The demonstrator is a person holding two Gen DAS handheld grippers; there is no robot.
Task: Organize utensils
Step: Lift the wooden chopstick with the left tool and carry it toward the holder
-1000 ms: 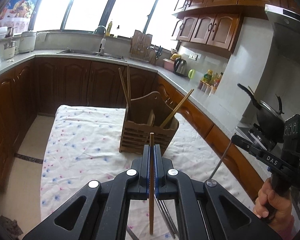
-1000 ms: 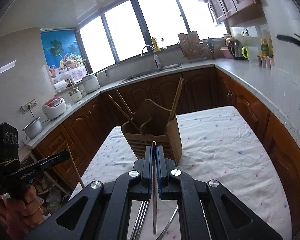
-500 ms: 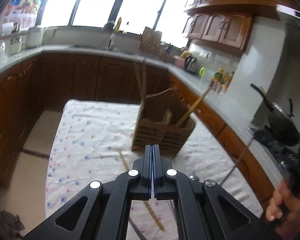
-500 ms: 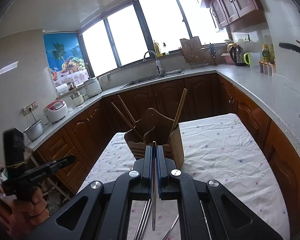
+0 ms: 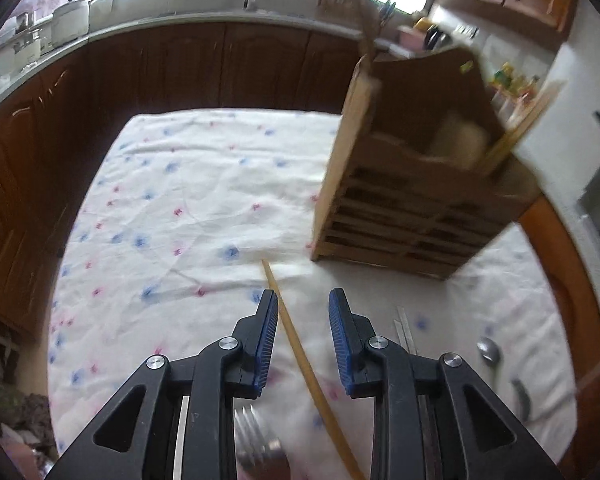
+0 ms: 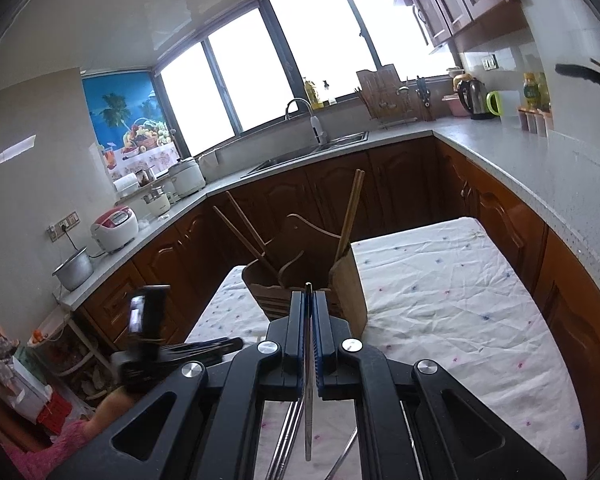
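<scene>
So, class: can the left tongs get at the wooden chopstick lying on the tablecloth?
Probably yes: the left tongs are opening right over the wooden chopstick, which lies flat between the jaws with nothing covering it.

Both wrist views face the wooden holder (image 5: 416,184), left nearer, steeper.
</scene>
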